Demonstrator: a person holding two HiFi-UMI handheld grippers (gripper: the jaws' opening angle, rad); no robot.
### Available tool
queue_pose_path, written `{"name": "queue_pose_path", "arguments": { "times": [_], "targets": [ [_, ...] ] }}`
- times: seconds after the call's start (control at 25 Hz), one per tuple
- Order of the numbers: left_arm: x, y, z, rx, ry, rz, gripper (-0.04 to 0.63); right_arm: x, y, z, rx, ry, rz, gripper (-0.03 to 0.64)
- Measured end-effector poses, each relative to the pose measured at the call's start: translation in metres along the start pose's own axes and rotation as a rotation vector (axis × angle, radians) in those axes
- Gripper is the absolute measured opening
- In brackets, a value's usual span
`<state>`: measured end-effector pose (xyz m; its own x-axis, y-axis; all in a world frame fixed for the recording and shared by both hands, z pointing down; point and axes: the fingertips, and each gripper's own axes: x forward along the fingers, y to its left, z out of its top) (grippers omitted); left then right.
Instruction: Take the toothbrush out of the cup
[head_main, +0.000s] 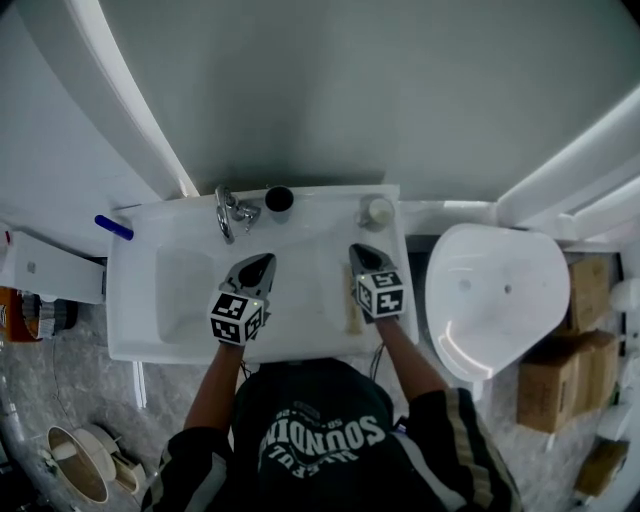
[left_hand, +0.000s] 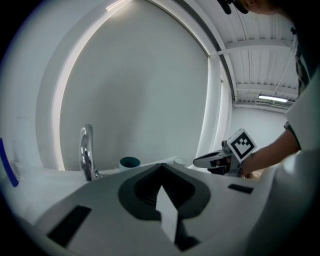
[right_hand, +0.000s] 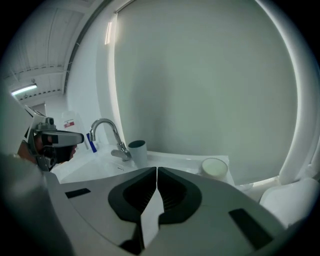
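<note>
A grey cup (head_main: 279, 198) with a dark inside stands at the back of the white sink (head_main: 140, 330), just right of the faucet (head_main: 228, 212). Nothing sticks out of the cup (right_hand: 137, 151) (left_hand: 129, 162). A pale tan stick, perhaps the toothbrush (head_main: 352, 310), lies on the sink's front right rim, partly under my right hand. My right gripper (head_main: 360, 250) (right_hand: 156, 170) hovers over the sink's right part, shut and empty. My left gripper (head_main: 262, 262) (left_hand: 161, 167) hovers over the basin in front of the faucet, jaws together with nothing in them.
A white round cup (head_main: 377, 211) sits at the sink's back right corner. A blue thing (head_main: 113, 227) lies on the left ledge. A toilet (head_main: 495, 290) stands to the right, with cardboard boxes (head_main: 565, 370) beyond. A wall panel rises straight behind the sink.
</note>
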<state>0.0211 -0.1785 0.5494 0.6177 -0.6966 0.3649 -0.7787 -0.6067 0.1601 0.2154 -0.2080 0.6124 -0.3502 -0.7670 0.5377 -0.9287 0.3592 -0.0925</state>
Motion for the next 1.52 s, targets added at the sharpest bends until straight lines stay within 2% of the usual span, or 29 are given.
{"name": "queue_pose_path", "arguments": {
  "times": [0.4,0.56,0.72,0.92,1.52],
  "targets": [
    [-0.056,0.055,0.002,0.012,-0.031,0.022,-0.002,0.0,0.103,0.05,-0.02,-0.145,0.062,0.001],
    [-0.072,0.074,0.002,0.015,-0.047,0.026,-0.002,-0.003,0.135,0.066,-0.055,-0.212,0.059,-0.002],
    [-0.085,0.083,0.002,0.017,-0.064,0.024,-0.002,-0.008,0.155,0.069,-0.084,-0.236,0.044,-0.002],
    [-0.091,0.089,0.0,0.021,-0.074,0.017,-0.002,-0.011,0.168,0.069,-0.077,-0.253,0.044,-0.002],
    [-0.094,0.089,-0.006,0.02,-0.072,-0.006,-0.002,-0.016,0.168,0.063,-0.074,-0.252,0.025,-0.002]
  ]
}}
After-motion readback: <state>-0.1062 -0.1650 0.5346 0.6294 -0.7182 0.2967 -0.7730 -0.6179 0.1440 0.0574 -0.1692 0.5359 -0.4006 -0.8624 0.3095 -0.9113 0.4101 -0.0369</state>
